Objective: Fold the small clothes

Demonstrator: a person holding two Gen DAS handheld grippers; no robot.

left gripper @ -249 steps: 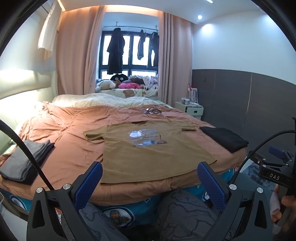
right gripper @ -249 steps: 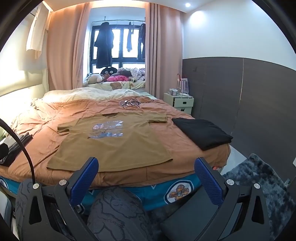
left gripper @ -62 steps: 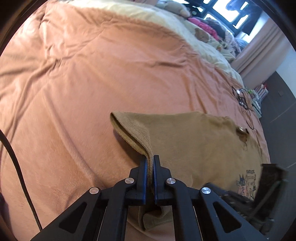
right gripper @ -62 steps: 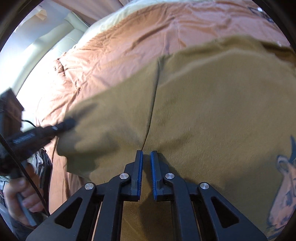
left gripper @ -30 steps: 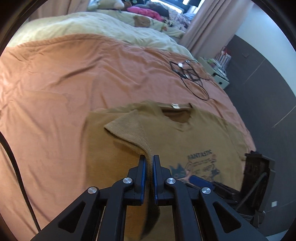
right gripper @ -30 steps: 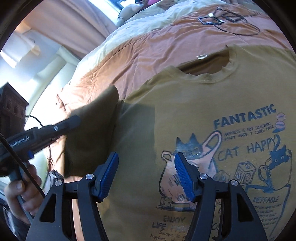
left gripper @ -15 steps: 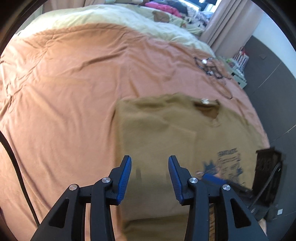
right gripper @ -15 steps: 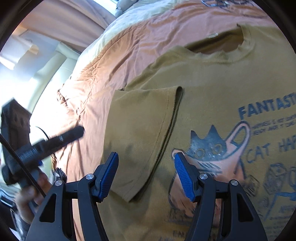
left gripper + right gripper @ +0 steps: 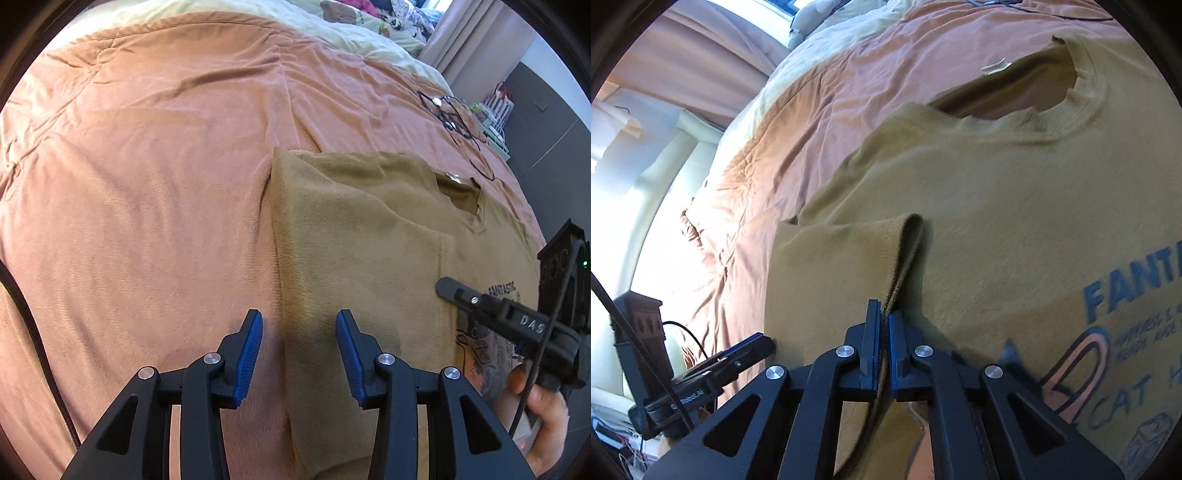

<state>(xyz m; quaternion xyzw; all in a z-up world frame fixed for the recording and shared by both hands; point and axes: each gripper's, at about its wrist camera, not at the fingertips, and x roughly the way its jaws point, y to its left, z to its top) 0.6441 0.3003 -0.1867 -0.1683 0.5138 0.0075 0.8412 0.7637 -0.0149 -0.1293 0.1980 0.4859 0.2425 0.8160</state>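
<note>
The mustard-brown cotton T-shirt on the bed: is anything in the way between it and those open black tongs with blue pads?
Nothing visible. The open left tongs hang just above the mustard-brown cotton T-shirt, straddling its folded left edge, with only bare orange bedsheet alongside.

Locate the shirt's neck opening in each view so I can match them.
Left wrist: neck opening sits right of centre, above the right claw.
Right wrist: neck opening is at upper right, above the pinched sleeve.
Shared landmark: the white neck label.
</note>
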